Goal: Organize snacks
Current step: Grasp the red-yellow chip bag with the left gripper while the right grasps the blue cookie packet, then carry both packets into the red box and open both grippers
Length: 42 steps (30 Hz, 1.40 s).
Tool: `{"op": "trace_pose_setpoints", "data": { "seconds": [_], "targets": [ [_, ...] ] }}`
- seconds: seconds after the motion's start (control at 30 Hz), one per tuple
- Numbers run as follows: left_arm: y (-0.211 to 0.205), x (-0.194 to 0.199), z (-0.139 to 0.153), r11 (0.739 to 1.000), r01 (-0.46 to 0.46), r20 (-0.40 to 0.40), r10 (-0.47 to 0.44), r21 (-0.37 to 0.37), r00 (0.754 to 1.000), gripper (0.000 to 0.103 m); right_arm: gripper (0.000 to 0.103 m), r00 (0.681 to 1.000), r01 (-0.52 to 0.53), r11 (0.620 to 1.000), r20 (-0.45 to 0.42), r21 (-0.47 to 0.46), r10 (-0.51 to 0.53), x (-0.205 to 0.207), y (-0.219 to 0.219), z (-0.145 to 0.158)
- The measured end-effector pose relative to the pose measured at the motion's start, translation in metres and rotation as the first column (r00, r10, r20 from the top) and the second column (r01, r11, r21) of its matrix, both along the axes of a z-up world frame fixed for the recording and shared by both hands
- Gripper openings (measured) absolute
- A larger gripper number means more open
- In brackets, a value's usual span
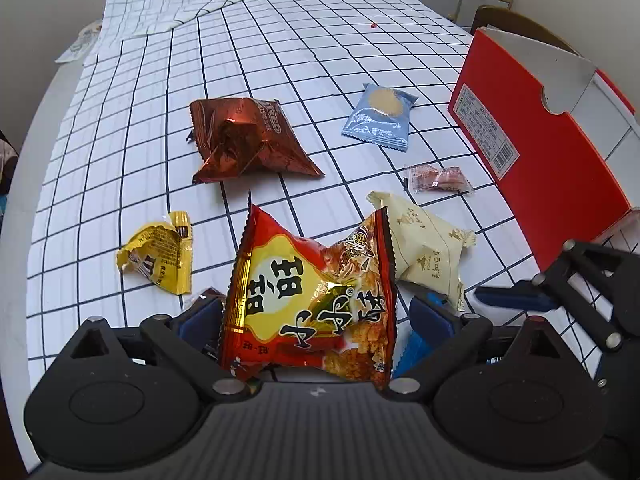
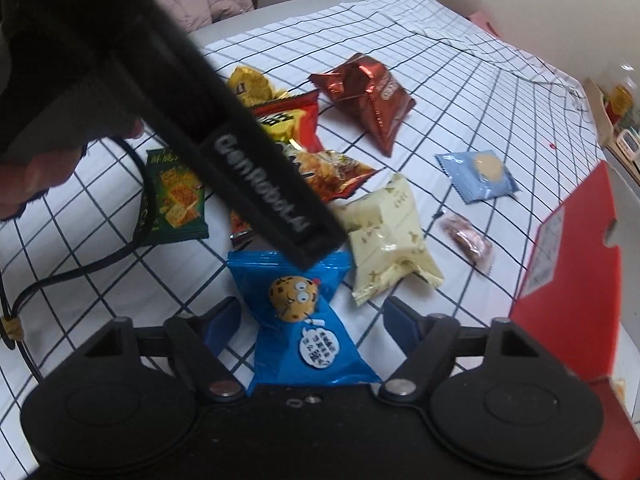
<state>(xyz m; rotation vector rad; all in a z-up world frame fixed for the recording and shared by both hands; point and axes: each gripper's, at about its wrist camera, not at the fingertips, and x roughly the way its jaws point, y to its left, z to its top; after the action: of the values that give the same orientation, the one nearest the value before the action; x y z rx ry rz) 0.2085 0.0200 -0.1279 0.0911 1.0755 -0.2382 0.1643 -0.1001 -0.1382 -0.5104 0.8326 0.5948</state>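
My left gripper [image 1: 316, 312] has its jaws wide on either side of a red-and-yellow snack bag [image 1: 316, 296] that stands between them; whether it is clamped is unclear. The bag also shows in the right wrist view [image 2: 296, 120]. My right gripper [image 2: 312, 320] is open, its blue pads on either side of a blue cookie packet [image 2: 300, 312] lying on the cloth, not touching it. The left gripper's body [image 2: 248, 160] crosses over the right wrist view. A red box [image 1: 536, 148] stands open at the right.
On the checked tablecloth [image 1: 160, 80] lie a brown foil bag [image 1: 248, 140], a yellow wrapper [image 1: 160, 256], a cream packet [image 1: 428, 248], a light-blue packet [image 1: 380, 116], a small clear-wrapped snack [image 1: 440, 178] and a green packet [image 2: 176, 196]. A cable [image 2: 80, 268] trails at left.
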Motion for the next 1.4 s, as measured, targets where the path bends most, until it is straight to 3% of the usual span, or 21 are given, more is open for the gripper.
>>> {"op": "trace_pose_setpoints", "data": {
  "seconds": [0.1,0.17,0.37,0.5,0.8,1.4],
  "targets": [
    [0.002,0.000,0.000,1.000,-0.012,-0.003,0.012,-0.005,1.000,0.084,0.065,1.000,0.003,1.000,-0.007,0.006,-0.003,-0.001,0.001,0.000],
    [0.003,0.000,0.001,1.000,-0.021,-0.001,0.021,-0.013,1.000,0.081,0.052,1.000,0.006,1.000,-0.015,0.014,-0.006,0.000,0.000,0.001],
    [0.004,-0.005,0.005,0.999,-0.039,0.011,0.039,-0.013,0.999,0.069,0.037,0.999,0.024,0.999,-0.034,0.038,-0.022,-0.007,-0.001,0.007],
    [0.003,-0.009,0.007,0.998,-0.057,0.026,0.057,0.005,0.998,0.065,0.035,0.997,0.054,0.995,-0.061,0.081,-0.049,-0.015,-0.007,0.015],
    [0.009,-0.026,0.022,0.992,-0.112,0.031,0.114,-0.049,0.993,0.063,0.035,0.987,0.145,0.976,-0.093,0.163,-0.131,-0.033,-0.035,0.039],
    [-0.025,-0.073,0.106,0.979,-0.130,0.125,0.150,-0.156,0.981,0.063,0.035,0.957,0.287,0.891,-0.074,0.351,-0.280,-0.050,-0.122,0.110]
  ]
}}
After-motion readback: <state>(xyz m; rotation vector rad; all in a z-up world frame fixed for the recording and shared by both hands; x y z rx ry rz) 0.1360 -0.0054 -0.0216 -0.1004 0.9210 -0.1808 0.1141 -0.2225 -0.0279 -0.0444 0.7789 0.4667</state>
